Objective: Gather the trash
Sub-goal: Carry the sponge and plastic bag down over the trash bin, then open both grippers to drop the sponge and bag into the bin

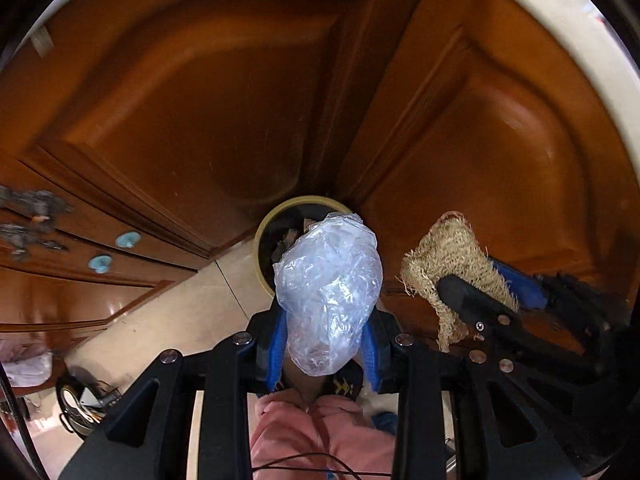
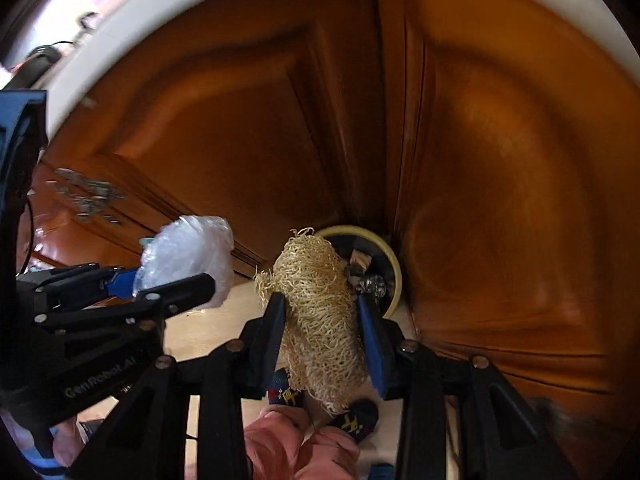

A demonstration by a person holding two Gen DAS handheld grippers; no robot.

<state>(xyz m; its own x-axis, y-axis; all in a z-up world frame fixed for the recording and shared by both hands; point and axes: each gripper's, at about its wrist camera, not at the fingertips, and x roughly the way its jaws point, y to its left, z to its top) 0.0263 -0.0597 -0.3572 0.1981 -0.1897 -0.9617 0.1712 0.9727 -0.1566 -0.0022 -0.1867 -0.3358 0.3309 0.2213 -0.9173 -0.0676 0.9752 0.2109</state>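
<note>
Above the trash bin, my left gripper clamps a crumpled plastic bag and my right gripper a loofah, both ready, I judge, for release.

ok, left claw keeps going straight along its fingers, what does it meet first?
Likely the open trash bin on the floor. The left claw, shut on the crumpled plastic bag, points at the bin's mouth, which already holds trash. The bag would touch first. Depth is unclear; the wooden cabinet doors stand right behind.
</note>
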